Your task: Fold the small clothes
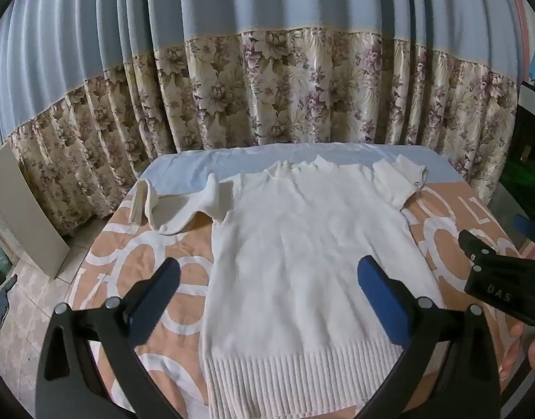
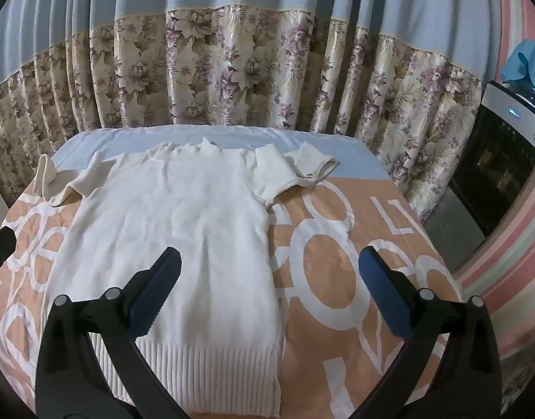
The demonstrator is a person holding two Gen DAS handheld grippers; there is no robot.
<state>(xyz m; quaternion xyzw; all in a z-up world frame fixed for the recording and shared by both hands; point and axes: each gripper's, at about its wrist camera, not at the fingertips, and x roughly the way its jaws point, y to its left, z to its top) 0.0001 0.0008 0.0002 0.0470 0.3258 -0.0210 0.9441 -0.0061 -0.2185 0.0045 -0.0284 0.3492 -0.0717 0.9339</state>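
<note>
A small white knit sweater (image 1: 302, 244) lies flat, front up, on a table covered by a peach cloth with white letters (image 1: 145, 255). Its ribbed hem is nearest me, its collar far. Its left sleeve (image 1: 169, 209) lies bent outward and its right sleeve (image 1: 400, 178) is folded short. My left gripper (image 1: 267, 279) is open and empty above the sweater's lower part. The sweater also shows in the right wrist view (image 2: 169, 230). My right gripper (image 2: 271, 272) is open and empty above the sweater's right edge and the cloth (image 2: 337, 262).
A blue and floral curtain (image 1: 267, 87) hangs close behind the table. A white board (image 1: 23, 209) leans at the left on a tiled floor. A dark appliance (image 2: 494, 174) with a blue cloth on top stands at the right. The right gripper's body (image 1: 501, 279) shows in the left wrist view.
</note>
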